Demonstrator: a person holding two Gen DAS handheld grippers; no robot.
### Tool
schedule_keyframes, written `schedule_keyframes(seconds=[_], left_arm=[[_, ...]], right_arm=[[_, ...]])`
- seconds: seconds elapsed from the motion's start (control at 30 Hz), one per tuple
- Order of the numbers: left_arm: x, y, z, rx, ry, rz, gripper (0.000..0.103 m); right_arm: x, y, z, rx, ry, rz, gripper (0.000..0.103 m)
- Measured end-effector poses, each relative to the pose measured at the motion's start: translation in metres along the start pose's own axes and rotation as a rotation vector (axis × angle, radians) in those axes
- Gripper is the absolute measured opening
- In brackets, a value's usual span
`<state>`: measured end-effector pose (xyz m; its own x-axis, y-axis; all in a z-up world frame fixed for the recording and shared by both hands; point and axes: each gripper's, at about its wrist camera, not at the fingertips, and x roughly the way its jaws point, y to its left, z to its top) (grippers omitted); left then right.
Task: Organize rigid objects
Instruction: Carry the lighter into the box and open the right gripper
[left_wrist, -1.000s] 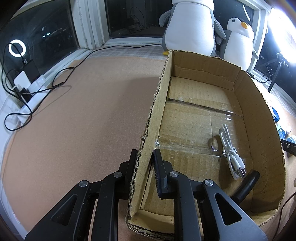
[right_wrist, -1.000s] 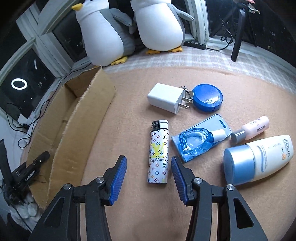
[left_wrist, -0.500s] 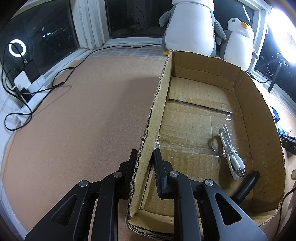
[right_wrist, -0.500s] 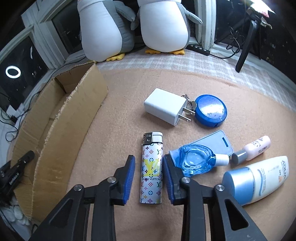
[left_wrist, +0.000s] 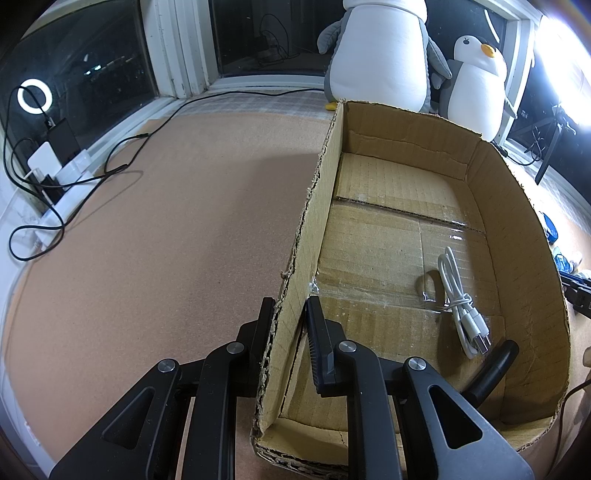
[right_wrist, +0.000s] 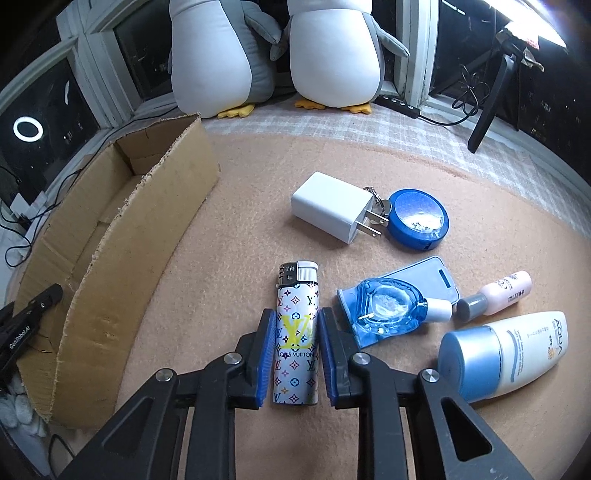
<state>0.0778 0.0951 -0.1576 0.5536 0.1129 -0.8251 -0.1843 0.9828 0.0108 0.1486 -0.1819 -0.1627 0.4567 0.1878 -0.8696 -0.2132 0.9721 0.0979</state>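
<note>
My left gripper (left_wrist: 290, 314) is shut on the left wall of the open cardboard box (left_wrist: 314, 206), one finger outside and one inside. A white coiled cable (left_wrist: 461, 299) lies on the box floor. My right gripper (right_wrist: 295, 325) straddles a patterned lighter (right_wrist: 295, 332) that lies on the tan mat; its blue pads (right_wrist: 267, 350) sit against both sides of the lighter. The box also shows at the left of the right wrist view (right_wrist: 122, 258), with the left gripper's body at its near end.
On the mat to the right lie a white charger (right_wrist: 332, 210), a blue round tin (right_wrist: 419, 219), a blue clear dispenser (right_wrist: 388, 306), a small pink bottle (right_wrist: 495, 295) and a white sunscreen bottle (right_wrist: 506, 354). Two plush penguins (right_wrist: 332, 55) stand behind, cables at left (left_wrist: 55, 177).
My right gripper has moved forward over the lighter and its jaws have closed in from wide open to against the lighter's sides. The left gripper and box have not moved.
</note>
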Motion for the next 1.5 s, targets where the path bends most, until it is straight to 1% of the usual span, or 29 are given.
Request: schedule_keyframes(seconds=[0.13, 0.33, 0.57, 0.77, 0.93, 1.07, 1.27, 1.5], left_arm=[[0.0, 0.0, 0.0, 0.0, 0.0, 0.0, 0.015], [0.0, 0.0, 0.0, 0.0, 0.0, 0.0, 0.015], [0.0, 0.0, 0.0, 0.0, 0.0, 0.0, 0.015], [0.0, 0.0, 0.0, 0.0, -0.001, 0.001, 0.015], [0.0, 0.0, -0.001, -0.001, -0.001, 0.001, 0.015], [0.0, 0.0, 0.0, -0.001, -0.002, 0.0, 0.015], [0.0, 0.0, 0.0, -0.001, -0.002, 0.0, 0.015], [-0.001, 0.002, 0.002, -0.004, -0.004, -0.001, 0.015]], right_arm=[[-0.009, 0.001, -0.002, 0.026, -0.005, 0.024, 0.021], [-0.03, 0.013, 0.0, 0.032, -0.042, 0.066, 0.021], [-0.049, 0.035, 0.006, 0.017, -0.074, 0.111, 0.021], [-0.064, 0.059, 0.013, -0.006, -0.102, 0.174, 0.021], [-0.064, 0.084, 0.018, -0.022, -0.095, 0.227, 0.021], [-0.061, 0.108, 0.02, -0.051, -0.088, 0.253, 0.021], [-0.051, 0.133, 0.018, -0.082, -0.07, 0.255, 0.021], [-0.037, 0.138, 0.015, -0.077, -0.041, 0.243, 0.021]])
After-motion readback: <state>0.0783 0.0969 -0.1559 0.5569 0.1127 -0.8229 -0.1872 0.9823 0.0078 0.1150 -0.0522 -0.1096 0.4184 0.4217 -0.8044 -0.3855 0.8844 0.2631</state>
